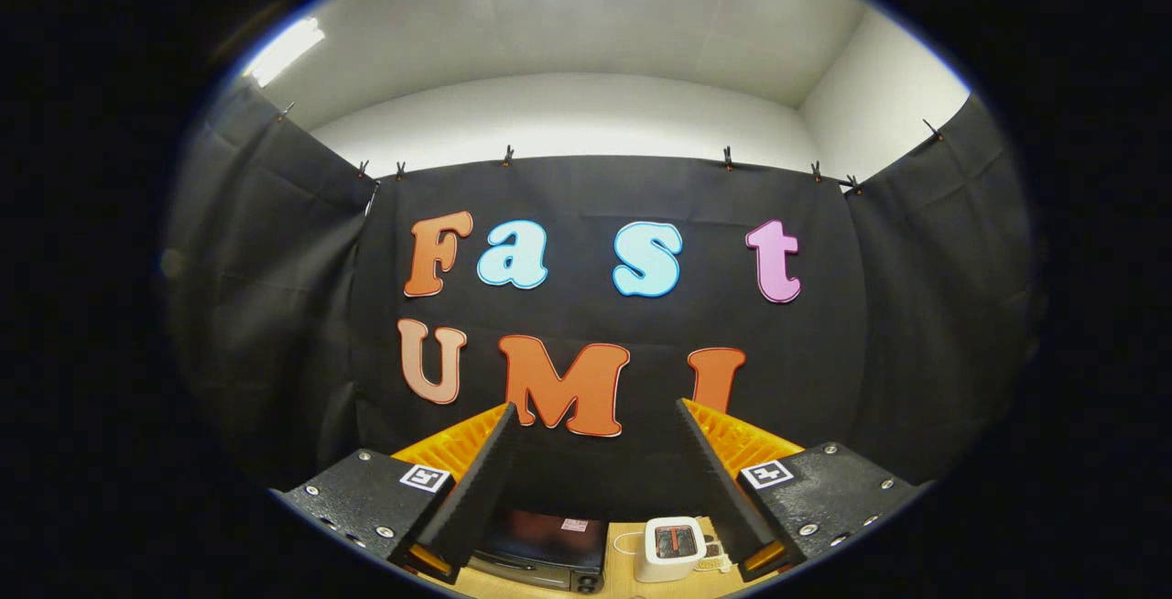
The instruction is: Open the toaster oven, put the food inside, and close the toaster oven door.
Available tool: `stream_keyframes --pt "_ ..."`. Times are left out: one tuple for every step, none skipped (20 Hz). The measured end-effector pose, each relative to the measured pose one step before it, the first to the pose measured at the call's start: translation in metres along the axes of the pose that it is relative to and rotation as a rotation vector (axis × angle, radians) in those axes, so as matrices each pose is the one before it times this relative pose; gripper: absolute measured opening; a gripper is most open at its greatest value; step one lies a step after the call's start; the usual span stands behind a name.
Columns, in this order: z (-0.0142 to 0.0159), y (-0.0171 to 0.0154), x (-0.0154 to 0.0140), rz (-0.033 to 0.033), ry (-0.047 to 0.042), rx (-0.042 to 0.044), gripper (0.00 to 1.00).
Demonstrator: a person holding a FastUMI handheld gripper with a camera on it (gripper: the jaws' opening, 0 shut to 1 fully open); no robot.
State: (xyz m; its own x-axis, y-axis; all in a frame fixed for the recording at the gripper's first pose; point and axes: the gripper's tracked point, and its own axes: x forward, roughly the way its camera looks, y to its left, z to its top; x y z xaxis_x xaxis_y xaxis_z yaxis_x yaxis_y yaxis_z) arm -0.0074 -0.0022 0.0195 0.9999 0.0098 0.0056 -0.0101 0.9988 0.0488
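My gripper (595,411) is held high and points at the booth's back wall, its two fingers wide apart with nothing between them. Far below, seen between the fingers, the dark toaster oven (542,549) sits on a wooden table (623,581), close to the left finger (481,480). I cannot tell from this height whether its door is open. No food is visible here.
A small white slot toaster (671,549) with a white cord stands on the table to the right of the oven, near the right finger (719,480). Black cloth walls close the booth on three sides.
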Motion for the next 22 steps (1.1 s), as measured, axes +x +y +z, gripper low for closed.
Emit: stream_keyframes --pt "-0.00146 -0.00126 0.00159 -0.00038 0.00395 -0.00296 0.99" --pt "-0.00145 -0.00163 0.00153 -0.00709 0.00506 -0.00494 0.99" --pt "-0.00198 -0.00232 0.00016 -0.00742 0.0056 -0.0027 0.99" --pt "-0.00182 0.00063 0.00056 -0.00009 0.00161 0.00343 0.99" --pt "-0.00227 0.00225 0.00133 0.00341 0.00328 0.00801 0.99" --pt "-0.00333 0.00306 0.0018 0.00839 0.00756 0.00905 0.99" --pt "-0.00475 0.0014 0.00211 0.00448 0.01238 0.00584 0.99" --pt "-0.00378 0.00226 0.00223 0.00449 0.01169 0.00274 0.99" --pt "-0.00233 0.00106 0.00122 0.00166 0.00428 0.00348 0.99" --pt "-0.00134 0.00183 0.00318 0.00146 0.00005 0.00428 0.99" --pt "-0.0019 0.00246 0.00196 0.00294 -0.00129 0.00453 0.99" --pt "-0.00321 0.00286 0.00269 0.00359 0.0021 0.0041 0.99" --pt "-0.00405 0.00422 0.00138 0.00865 0.00129 0.00315 0.99" --pt "-0.00304 0.0037 0.0026 0.00865 0.00567 0.0047 0.99" --pt "-0.00453 0.00335 0.00197 0.01075 0.00576 0.00614 0.99" --pt "-0.00298 0.00211 0.0025 0.00541 0.00243 0.00904 0.99" --pt "-0.00238 0.00088 0.00076 0.00233 0.00027 0.01142 0.99" --pt "-0.00241 0.00105 0.00255 0.00233 -0.00178 0.0116 0.99" --pt "-0.00411 0.00054 0.00369 0.00031 0.00006 0.00948 0.99" --pt "-0.00512 0.00162 0.00396 0.00069 0.00213 0.00952 0.99" --pt "-0.00649 0.00117 0.00449 -0.00119 0.00865 0.01049 0.99" --pt "-0.00884 0.00229 0.00346 0.00126 0.0147 0.01418 0.99"
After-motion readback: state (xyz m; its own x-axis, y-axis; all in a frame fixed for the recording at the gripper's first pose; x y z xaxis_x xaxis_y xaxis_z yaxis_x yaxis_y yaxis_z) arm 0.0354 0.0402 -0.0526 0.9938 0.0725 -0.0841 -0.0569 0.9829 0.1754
